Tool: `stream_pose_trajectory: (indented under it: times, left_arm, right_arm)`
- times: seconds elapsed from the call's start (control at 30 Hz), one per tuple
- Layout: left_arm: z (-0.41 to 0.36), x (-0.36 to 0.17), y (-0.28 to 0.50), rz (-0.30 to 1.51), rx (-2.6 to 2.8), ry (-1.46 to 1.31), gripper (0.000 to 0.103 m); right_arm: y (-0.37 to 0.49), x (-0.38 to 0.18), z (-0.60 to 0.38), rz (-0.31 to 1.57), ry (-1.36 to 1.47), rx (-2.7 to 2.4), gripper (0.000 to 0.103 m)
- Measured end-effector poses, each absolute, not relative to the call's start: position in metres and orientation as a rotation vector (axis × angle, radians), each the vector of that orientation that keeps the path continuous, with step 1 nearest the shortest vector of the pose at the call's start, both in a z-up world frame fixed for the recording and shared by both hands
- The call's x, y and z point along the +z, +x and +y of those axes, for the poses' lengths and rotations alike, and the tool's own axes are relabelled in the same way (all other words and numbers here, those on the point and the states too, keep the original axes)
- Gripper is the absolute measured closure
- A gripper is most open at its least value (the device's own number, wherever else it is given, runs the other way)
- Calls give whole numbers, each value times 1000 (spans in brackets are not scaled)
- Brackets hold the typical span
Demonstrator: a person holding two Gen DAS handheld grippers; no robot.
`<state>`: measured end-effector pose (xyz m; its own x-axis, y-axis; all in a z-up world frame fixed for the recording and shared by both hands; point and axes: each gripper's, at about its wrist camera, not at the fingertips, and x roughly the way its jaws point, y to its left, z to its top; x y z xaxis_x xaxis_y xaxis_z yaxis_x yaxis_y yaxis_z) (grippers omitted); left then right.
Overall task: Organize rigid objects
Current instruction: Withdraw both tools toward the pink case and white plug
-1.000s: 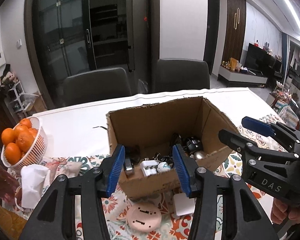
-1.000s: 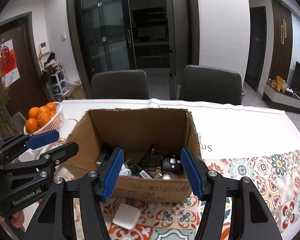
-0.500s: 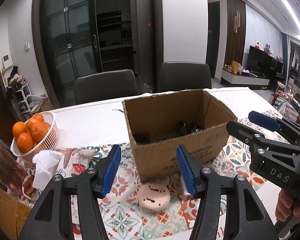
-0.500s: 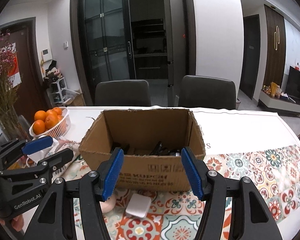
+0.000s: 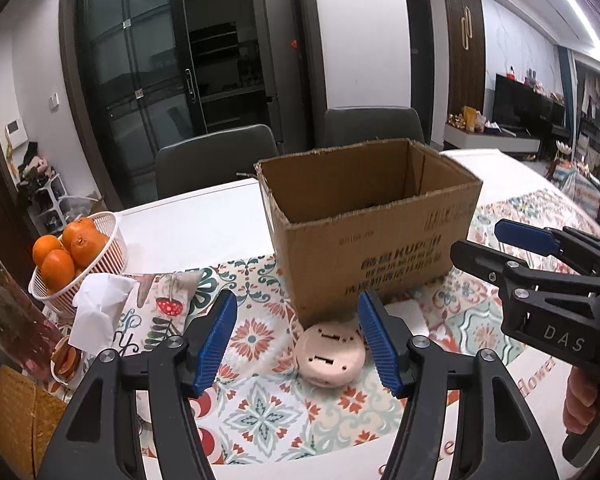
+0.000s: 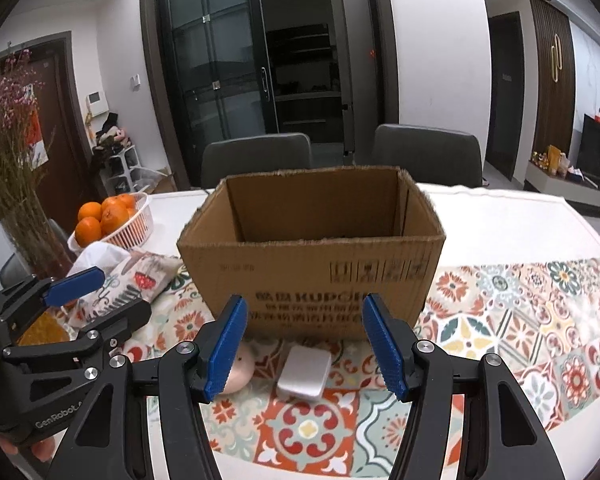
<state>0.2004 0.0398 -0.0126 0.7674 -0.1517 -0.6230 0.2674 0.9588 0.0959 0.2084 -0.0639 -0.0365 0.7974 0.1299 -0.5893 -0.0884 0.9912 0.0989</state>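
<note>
corrugated cardboard box (image 6: 312, 256) behind smooth round pink disc (image 5: 329, 352).

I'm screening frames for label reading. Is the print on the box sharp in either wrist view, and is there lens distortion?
Left wrist: print on the cardboard box is motion-smeared. Right wrist: box print likewise soft, while the blue fingers look crisp. Both views: fisheye bends the door frames, corners vignetted black.

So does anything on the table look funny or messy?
A little. The pink round thing lies upside down, slots facing up, beside a white case outside the cardboard box. The box's top edges look torn and ragged. Nothing spilled.
</note>
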Motion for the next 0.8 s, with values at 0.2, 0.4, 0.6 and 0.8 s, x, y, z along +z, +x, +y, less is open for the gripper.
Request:
stream_pose_trajectory:
  times: [0.2,0.4,0.6,0.8]
  left_arm:
    - [39,-27,193,646,-259,225,33]
    - [38,-42,189,638,-288,265,26]
    - [38,-61,187,659,-323,297,21]
    - [38,-77,189,679,-363,325,19]
  right_arm:
    - [203,-54,-61,658,84,117,42]
    - [203,-70,-58,676,91,111,39]
    - [205,-89,-54,712,96,99,35]
    - [210,-112,-50,762,103,99,34]
